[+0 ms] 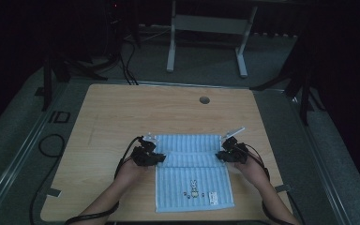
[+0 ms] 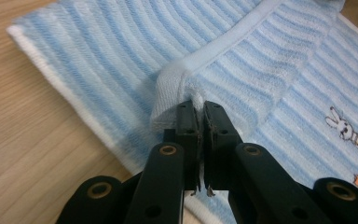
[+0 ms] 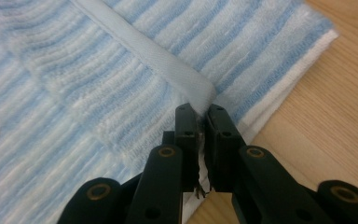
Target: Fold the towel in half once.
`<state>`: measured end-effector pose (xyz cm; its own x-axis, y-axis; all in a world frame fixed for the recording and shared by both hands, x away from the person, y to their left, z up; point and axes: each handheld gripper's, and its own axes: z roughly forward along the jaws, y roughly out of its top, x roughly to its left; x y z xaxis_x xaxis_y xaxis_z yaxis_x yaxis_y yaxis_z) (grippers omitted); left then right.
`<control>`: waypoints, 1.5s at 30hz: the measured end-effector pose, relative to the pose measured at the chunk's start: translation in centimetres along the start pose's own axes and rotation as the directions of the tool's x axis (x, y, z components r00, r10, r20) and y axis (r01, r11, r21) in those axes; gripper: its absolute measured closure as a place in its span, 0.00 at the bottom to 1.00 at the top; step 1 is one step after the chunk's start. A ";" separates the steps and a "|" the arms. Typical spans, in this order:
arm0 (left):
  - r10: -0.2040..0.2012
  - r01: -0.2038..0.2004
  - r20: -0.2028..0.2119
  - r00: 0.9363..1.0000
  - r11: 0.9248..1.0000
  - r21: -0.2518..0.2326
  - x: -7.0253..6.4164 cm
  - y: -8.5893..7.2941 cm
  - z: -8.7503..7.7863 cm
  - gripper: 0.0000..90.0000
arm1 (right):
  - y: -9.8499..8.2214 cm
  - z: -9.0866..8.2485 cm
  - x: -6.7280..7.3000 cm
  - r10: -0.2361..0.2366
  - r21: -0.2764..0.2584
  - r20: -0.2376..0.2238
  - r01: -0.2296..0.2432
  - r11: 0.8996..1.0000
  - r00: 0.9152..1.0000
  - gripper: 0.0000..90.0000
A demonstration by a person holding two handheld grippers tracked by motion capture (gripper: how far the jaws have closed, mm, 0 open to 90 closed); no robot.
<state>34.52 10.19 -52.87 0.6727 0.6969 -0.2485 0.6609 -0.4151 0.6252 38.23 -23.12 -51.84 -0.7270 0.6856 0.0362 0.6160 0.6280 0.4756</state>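
Note:
A light blue striped towel (image 1: 192, 168) lies on the wooden table (image 1: 122, 112), its far part folded back toward me so a hemmed edge (image 1: 190, 153) runs across the middle. A small rabbit picture (image 2: 349, 133) is stitched near its near end. My left gripper (image 1: 161, 157) is at the towel's left side, shut on the folded corner (image 2: 175, 88), with cloth pinched between the black jaws. My right gripper (image 1: 219, 154) is at the right side, shut on the other folded corner (image 3: 198, 91). Both hold their corners low, close to the towel below.
A round cable hole (image 1: 204, 100) sits in the table's far part. A white desk frame (image 1: 206, 37) stands on the floor beyond. Cables (image 1: 51, 145) trail off the table's left side. Bare wood shows around the towel.

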 end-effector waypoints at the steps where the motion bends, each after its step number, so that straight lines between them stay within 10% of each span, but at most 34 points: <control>1: 0.009 -0.009 0.005 1.000 1.000 -0.013 -0.2 0.3 -0.5 0.95 | 0.1 -0.1 0.0 -0.001 -0.002 0.002 0.001 1.000 1.000 0.94; 7: 0.079 -0.071 0.037 0.996 0.981 -0.181 -3.0 0.5 -5.8 0.95 | 0.2 -6.8 1.1 -0.050 -0.170 0.032 0.054 0.984 0.998 0.93; 10: 0.141 -0.129 0.090 0.986 0.984 -0.123 -4.8 -1.4 -7.7 0.85 | -2.1 -10.9 2.9 -0.063 -0.276 0.021 0.066 0.959 0.998 0.92; 12: 0.153 -0.147 0.129 0.980 0.988 -0.055 -5.4 -3.3 -8.0 0.67 | -4.5 -11.7 4.1 -0.046 -0.270 -0.061 0.028 0.963 0.997 0.72; 18: 0.183 -0.194 0.126 0.975 0.978 0.076 -5.6 -6.4 -7.3 0.42 | -10.2 -9.4 4.5 0.045 -0.157 -0.073 -0.056 0.986 0.996 0.63; 26: 0.219 -0.233 0.199 0.955 0.971 0.052 -7.6 -6.1 -5.3 0.42 | -9.7 -6.4 5.1 0.023 -0.075 -0.101 -0.031 0.997 0.995 0.63; 33: 0.274 -0.303 0.204 0.940 0.944 0.128 -9.7 -7.0 -2.6 0.42 | -10.8 -5.3 5.6 0.054 0.020 -0.086 -0.052 0.998 0.995 0.59; 45: 0.264 -0.285 0.159 0.951 0.949 0.132 -8.7 -6.3 -1.8 0.99 | -10.1 -5.5 6.4 0.015 0.009 -0.103 -0.015 1.000 0.995 1.00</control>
<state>23.89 7.83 -53.34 0.8673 0.4606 -0.1890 0.4794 -0.6700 0.5668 25.66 -27.09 -51.53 -0.7448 0.6537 0.1340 0.6293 0.6213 0.4668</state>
